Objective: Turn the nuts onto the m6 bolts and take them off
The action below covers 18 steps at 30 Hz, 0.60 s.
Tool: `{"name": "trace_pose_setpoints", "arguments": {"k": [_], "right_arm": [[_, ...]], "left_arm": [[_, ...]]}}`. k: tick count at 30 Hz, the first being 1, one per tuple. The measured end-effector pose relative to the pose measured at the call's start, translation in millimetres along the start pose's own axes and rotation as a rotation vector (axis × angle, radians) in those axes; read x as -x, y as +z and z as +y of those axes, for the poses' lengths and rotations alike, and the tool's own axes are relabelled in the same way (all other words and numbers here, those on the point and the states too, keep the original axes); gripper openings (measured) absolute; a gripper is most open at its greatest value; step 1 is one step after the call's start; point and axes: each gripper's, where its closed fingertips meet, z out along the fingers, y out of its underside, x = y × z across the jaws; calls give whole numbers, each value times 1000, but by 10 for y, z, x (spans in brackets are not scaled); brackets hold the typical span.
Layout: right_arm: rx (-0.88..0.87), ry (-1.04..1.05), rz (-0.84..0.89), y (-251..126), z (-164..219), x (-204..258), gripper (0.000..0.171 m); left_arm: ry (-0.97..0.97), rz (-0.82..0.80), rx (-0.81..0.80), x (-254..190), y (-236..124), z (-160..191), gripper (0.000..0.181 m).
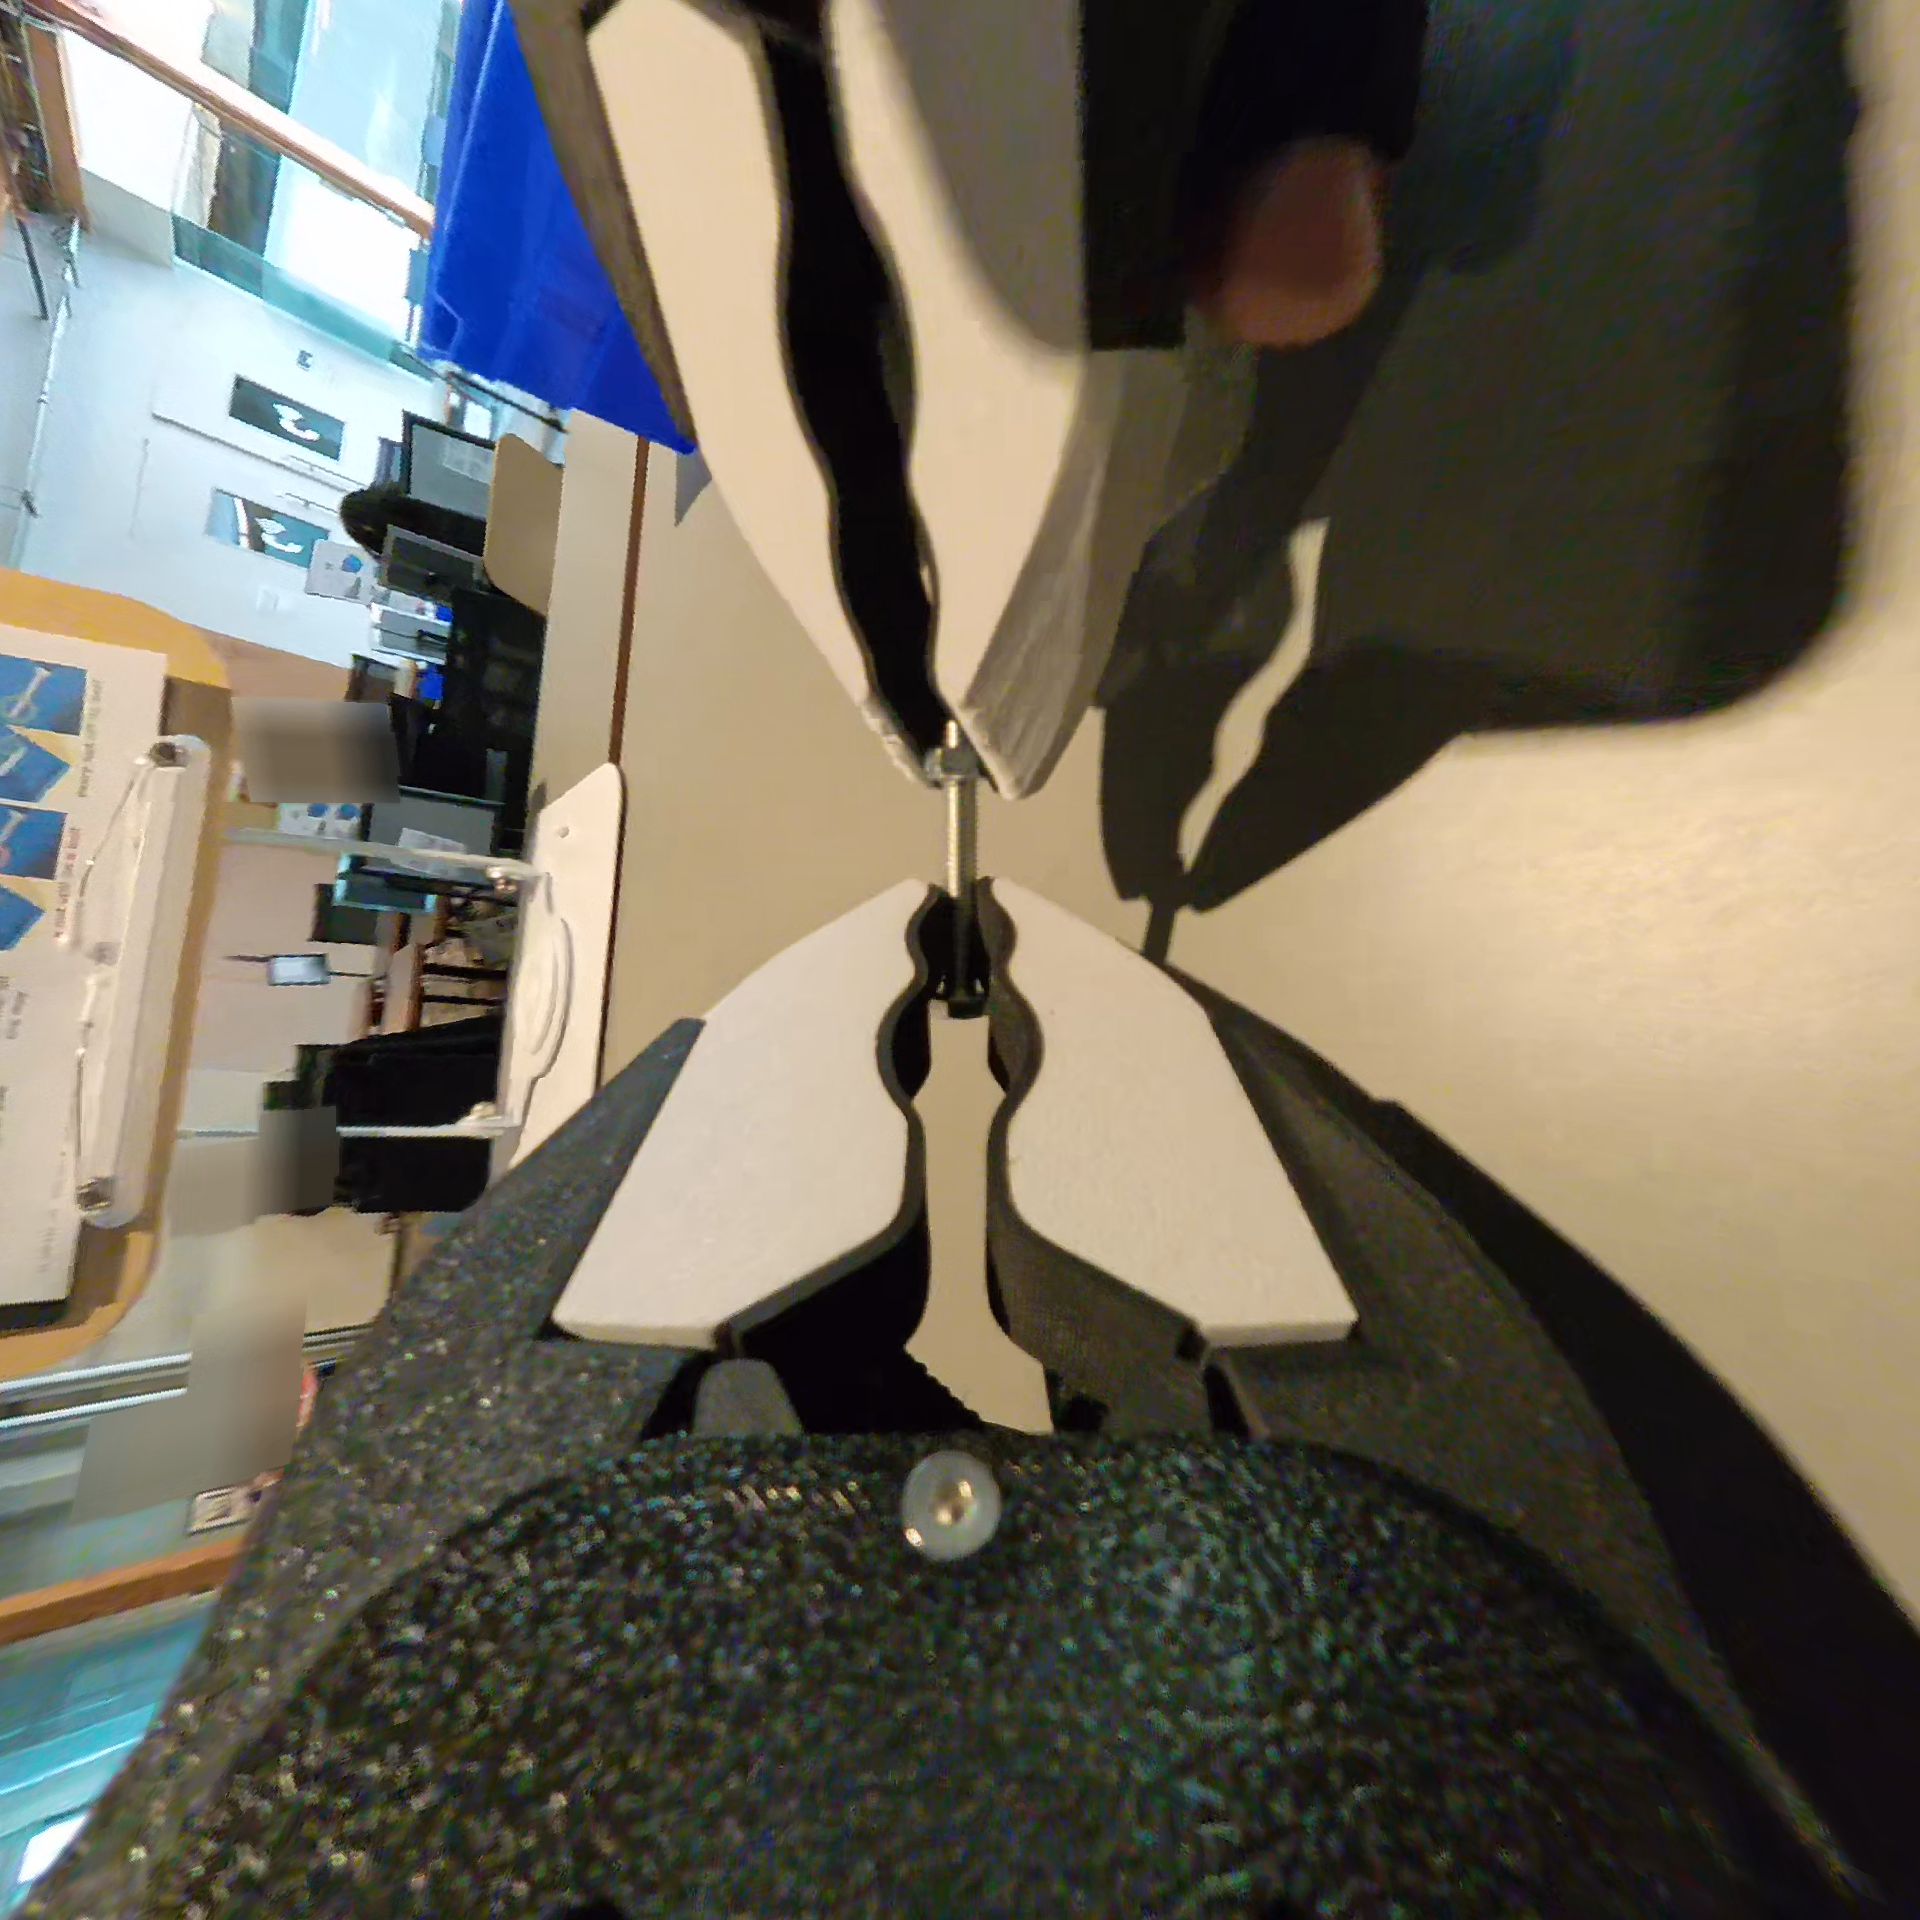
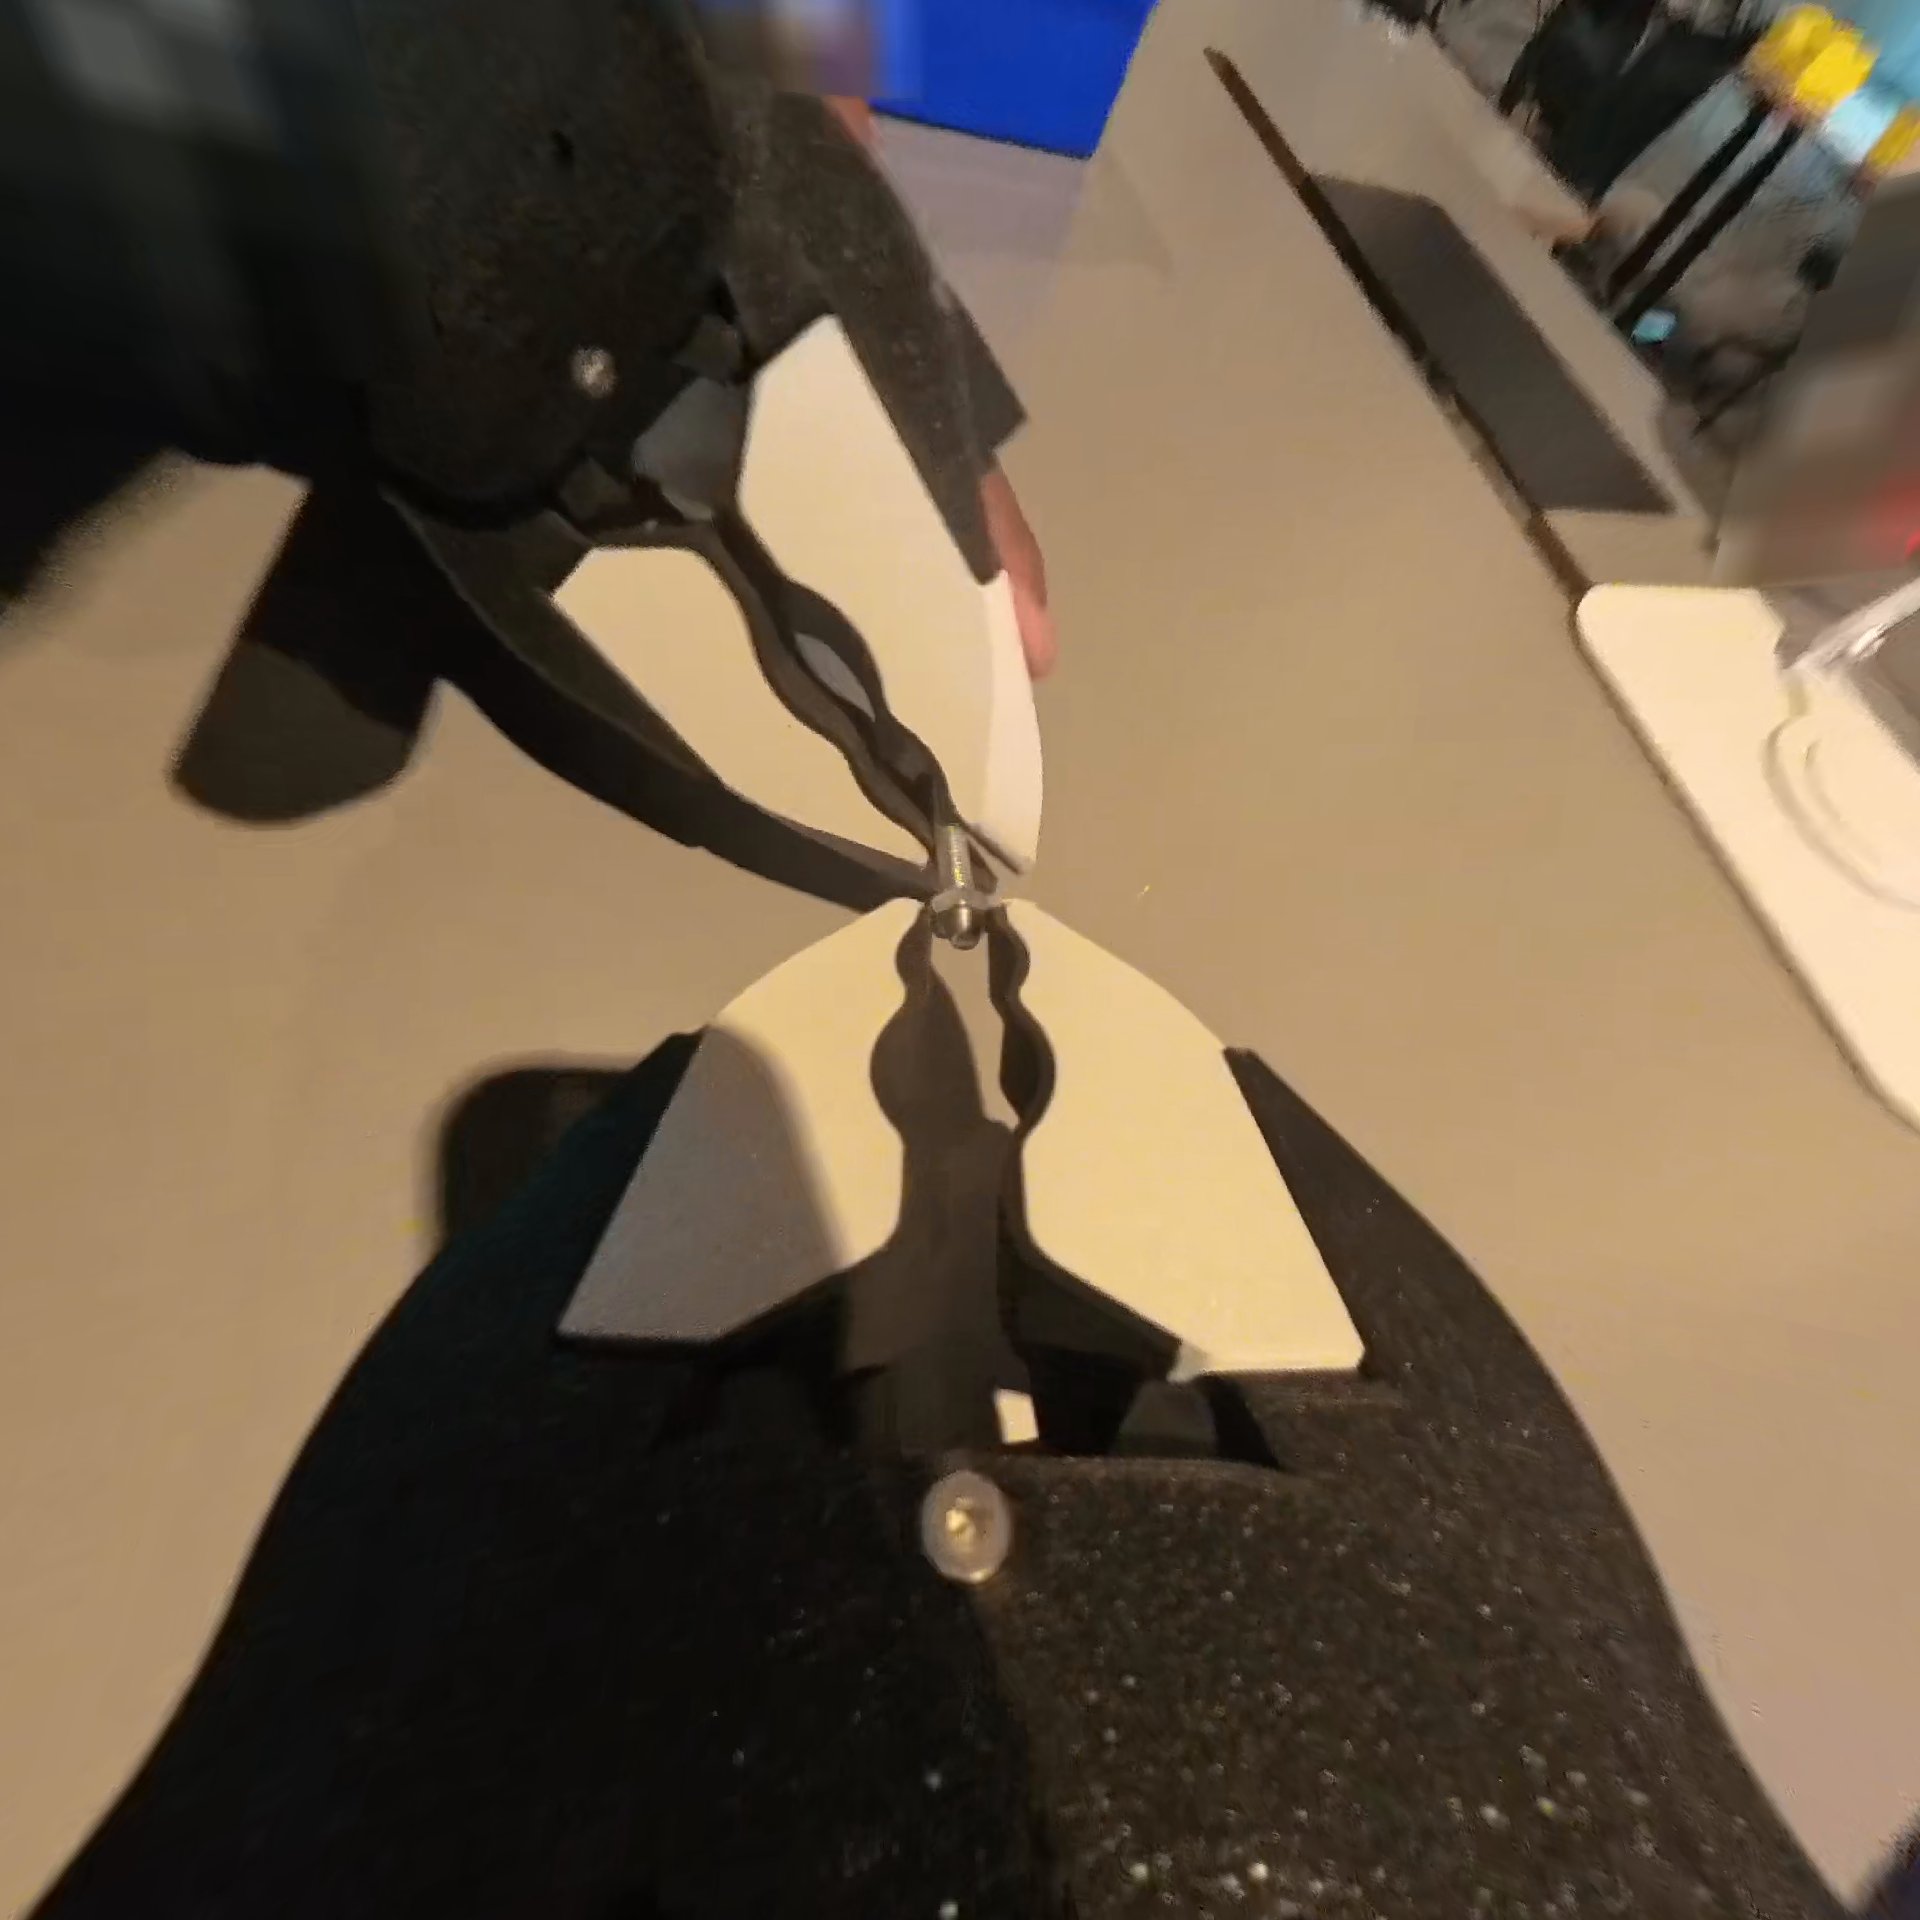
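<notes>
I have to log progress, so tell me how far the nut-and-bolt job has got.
Done: the left gripper has clamped the silver threaded bolt, and the small silver hex nut sits at its far end.

In hand: the right gripper pinches that nut, both held above the beige table.

Left: bare thread shows below the nut; whether it is winding on or off, I cannot tell.

I see the bolt (image 1: 954,831) as bright threaded metal, and the nut (image 1: 948,766) at its twelve o'clock end shines the same silver. My left gripper (image 1: 958,914) wears matt white finger plates on a coarse, speckled black body, probably printed plastic. The right gripper (image 2: 961,920) looks alike. The tabletop (image 1: 1455,1039) is smooth matt beige.
</notes>
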Motion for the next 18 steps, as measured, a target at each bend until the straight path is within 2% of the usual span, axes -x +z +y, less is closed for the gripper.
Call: {"name": "trace_pose_setpoints", "arguments": {"k": [2, 6, 8, 10, 13, 18], "right_arm": [[0, 211, -55, 32, 12, 1, 10], [-109, 790, -268, 34, -42, -5, 10], [-164, 905, -357, -8, -79, -29, 11], [-193, 850, -352, -56, -104, -88, 26], [-143, 567, -218, -79, -28, -162, 37], [-57, 52, -41, -50, 27, -79, 33]], "left_arm": [[53, -30, 31, 21, 8, 39, 6], [156, -100, 81, 102, -6, 56, 6], [150, -116, 78, 132, -13, 30, 6], [138, -117, 77, 136, -12, 26, 6], [121, -110, 82, 130, -7, 51, 6], [87, -93, 65, 117, -13, 33, 6]]}}
